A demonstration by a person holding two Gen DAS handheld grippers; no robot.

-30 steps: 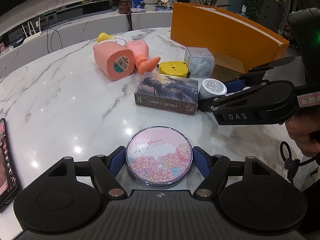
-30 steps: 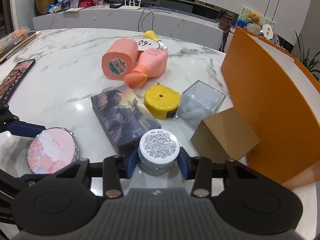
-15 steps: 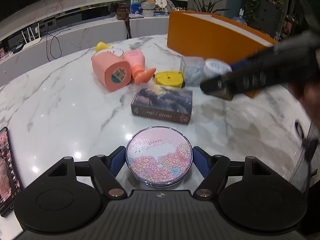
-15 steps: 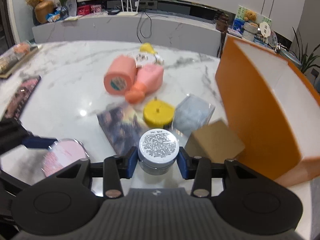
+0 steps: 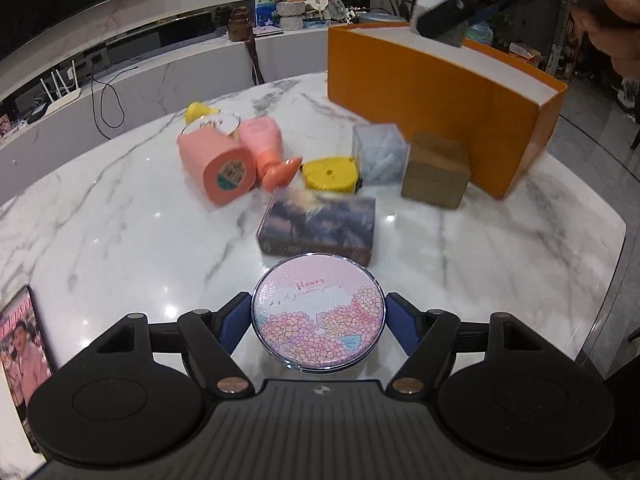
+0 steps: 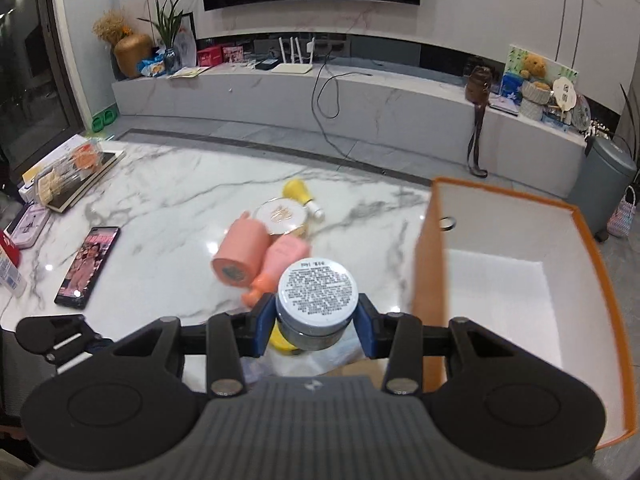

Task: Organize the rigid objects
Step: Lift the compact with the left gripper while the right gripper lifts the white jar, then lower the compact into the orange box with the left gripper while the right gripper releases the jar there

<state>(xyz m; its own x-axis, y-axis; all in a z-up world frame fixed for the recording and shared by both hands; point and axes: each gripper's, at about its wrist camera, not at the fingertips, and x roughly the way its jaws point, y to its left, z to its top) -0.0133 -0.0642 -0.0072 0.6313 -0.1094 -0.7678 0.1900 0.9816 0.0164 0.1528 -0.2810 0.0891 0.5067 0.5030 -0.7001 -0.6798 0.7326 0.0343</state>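
My left gripper [image 5: 319, 325] is shut on a round pink flower compact [image 5: 319, 317], held low over the marble table [image 5: 120, 232]. My right gripper [image 6: 317, 318] is shut on a small grey jar with a white printed lid [image 6: 318, 298], lifted high above the table beside the open orange box [image 6: 520, 280]. In the left wrist view the right gripper [image 5: 444, 24] shows blurred above the orange box [image 5: 432, 96]. On the table lie a photo card box [image 5: 320, 222], a yellow tape measure [image 5: 330, 174], a clear box [image 5: 378, 158], a brown cube [image 5: 436, 170] and pink bottles [image 5: 220, 160].
A phone [image 6: 88, 266] lies at the table's left edge, also in the left wrist view [image 5: 22, 344]. Books and a tray [image 6: 68, 170] sit at the far left. The orange box has a white inside with a small ring [image 6: 447, 223] at its far corner.
My right gripper has lifted the jar off the table and carried it up towards the orange box. My left gripper has raised the compact a little and moved it forward.
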